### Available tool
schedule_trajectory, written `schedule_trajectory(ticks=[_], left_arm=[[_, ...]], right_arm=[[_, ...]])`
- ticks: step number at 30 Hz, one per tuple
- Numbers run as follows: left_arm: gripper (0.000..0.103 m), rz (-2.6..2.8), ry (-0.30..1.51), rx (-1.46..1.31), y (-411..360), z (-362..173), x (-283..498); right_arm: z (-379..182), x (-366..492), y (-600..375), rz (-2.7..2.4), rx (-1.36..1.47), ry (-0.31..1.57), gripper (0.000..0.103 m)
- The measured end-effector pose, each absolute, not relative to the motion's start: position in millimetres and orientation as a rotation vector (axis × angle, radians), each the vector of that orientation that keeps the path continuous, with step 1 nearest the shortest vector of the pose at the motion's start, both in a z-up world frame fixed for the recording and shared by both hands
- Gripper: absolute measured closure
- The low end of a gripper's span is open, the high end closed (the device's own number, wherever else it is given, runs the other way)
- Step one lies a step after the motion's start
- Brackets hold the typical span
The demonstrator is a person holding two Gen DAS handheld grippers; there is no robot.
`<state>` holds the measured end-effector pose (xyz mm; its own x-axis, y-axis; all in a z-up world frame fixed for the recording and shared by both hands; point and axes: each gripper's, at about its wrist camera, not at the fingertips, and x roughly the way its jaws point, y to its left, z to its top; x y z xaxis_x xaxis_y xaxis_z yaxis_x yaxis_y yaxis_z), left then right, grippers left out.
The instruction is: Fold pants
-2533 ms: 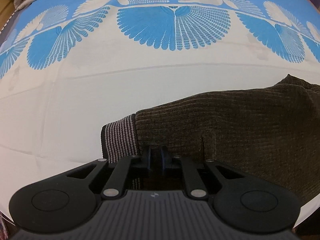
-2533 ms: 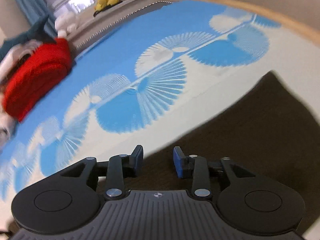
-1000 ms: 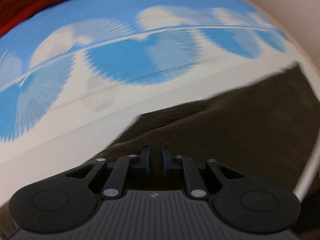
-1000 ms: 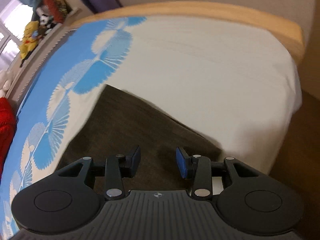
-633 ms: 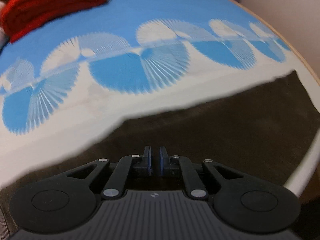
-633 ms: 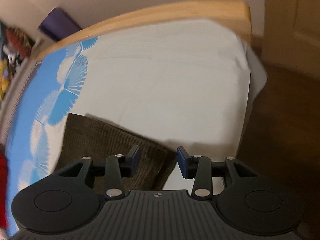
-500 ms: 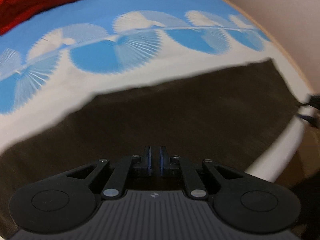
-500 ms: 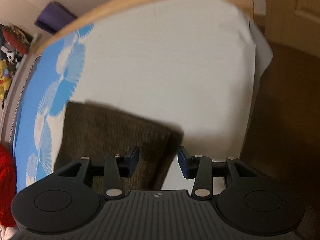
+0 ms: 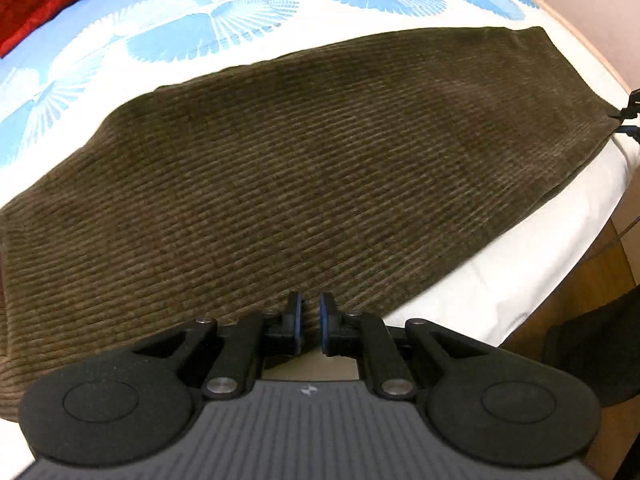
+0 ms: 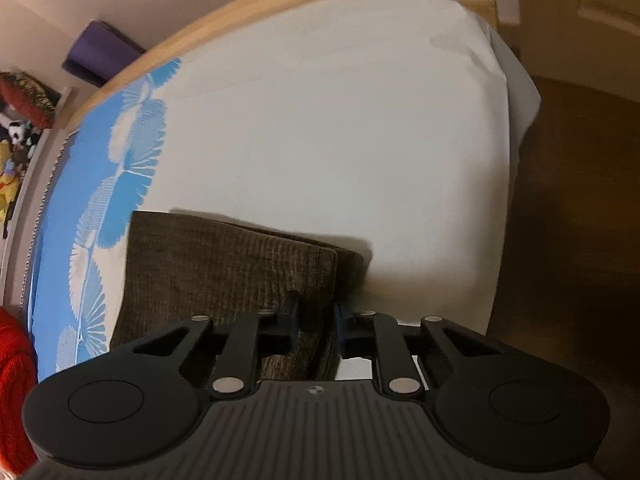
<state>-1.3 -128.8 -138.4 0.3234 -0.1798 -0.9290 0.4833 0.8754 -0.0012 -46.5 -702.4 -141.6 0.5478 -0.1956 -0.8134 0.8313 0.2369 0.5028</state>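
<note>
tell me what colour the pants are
Dark olive-brown corduroy pants, ribbed; clearest in the left wrist view.

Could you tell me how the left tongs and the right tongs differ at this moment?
The left tongs are almost shut with nothing between the jaws, while the right tongs are closing with a corner of the brown corduroy pants between theirs. The left tongs sit at the pants' near long edge; the right tongs are at the end by the white sheet. Both are black with blue pads.

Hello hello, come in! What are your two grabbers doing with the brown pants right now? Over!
Left gripper shut, empty, at near edge of pants. Right gripper closing on pants corner. Nothing in the way.
</note>
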Motion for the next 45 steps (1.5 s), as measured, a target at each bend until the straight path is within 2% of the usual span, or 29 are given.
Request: schedule_trajectory(ticks=[3, 7, 12, 13, 17, 22, 26, 31, 35, 40, 45], left_arm=[[0.093, -0.453, 1.145, 0.307, -132.0, -134.9, -3.8], [0.093, -0.455, 1.142, 0.302, -131.5, -135.4, -3.4], [0.093, -0.459, 1.131, 0.286, -129.5, -129.2, -4.1], [0.093, -0.457, 1.130, 0.282, -129.0, -128.7, -3.4], [0.093, -0.453, 1.123, 0.270, -128.3, -127.5, -1.8], [0.092, -0.439, 1.166, 0.294, -128.7, -144.8, 2.2], [0.090, -0.445, 1.175, 0.353, -134.9, -153.6, 3.0], [0.088, -0.435, 1.185, 0.335, -132.8, -151.7, 2.6], [0.087, -0.439, 1.180, 0.349, -133.7, -152.9, 1.7], [0.084, -0.425, 1.187, 0.306, -129.0, -144.9, 9.2], [0.084, -0.356, 1.125, 0.192, -103.5, -116.7, 23.4]], right_arm=[[-141.4, -47.5, -702.2, -0.790, 1.114, 0.699, 0.085], [-153.0, -45.9, -704.3, -0.803, 1.161, 0.748, 0.066], [-151.9, -37.5, -700.9, -0.780, 1.089, 0.773, 0.066], [-151.5, -35.8, -700.1, -0.777, 1.076, 0.778, 0.067], [-150.3, -33.9, -698.6, -0.784, 1.052, 0.780, 0.083], [-147.1, -34.0, -696.6, -0.796, 1.047, 0.775, 0.084], [-148.7, -37.5, -698.2, -0.806, 1.080, 0.781, 0.073], [-148.1, -33.6, -695.3, -0.774, 1.047, 0.799, 0.072], [-147.2, -35.9, -696.6, -0.751, 1.054, 0.778, 0.087], [-127.1, -40.5, -688.8, -0.733, 1.037, 0.706, 0.090], [-67.6, -25.7, -646.9, -0.687, 0.789, 0.642, 0.090]])
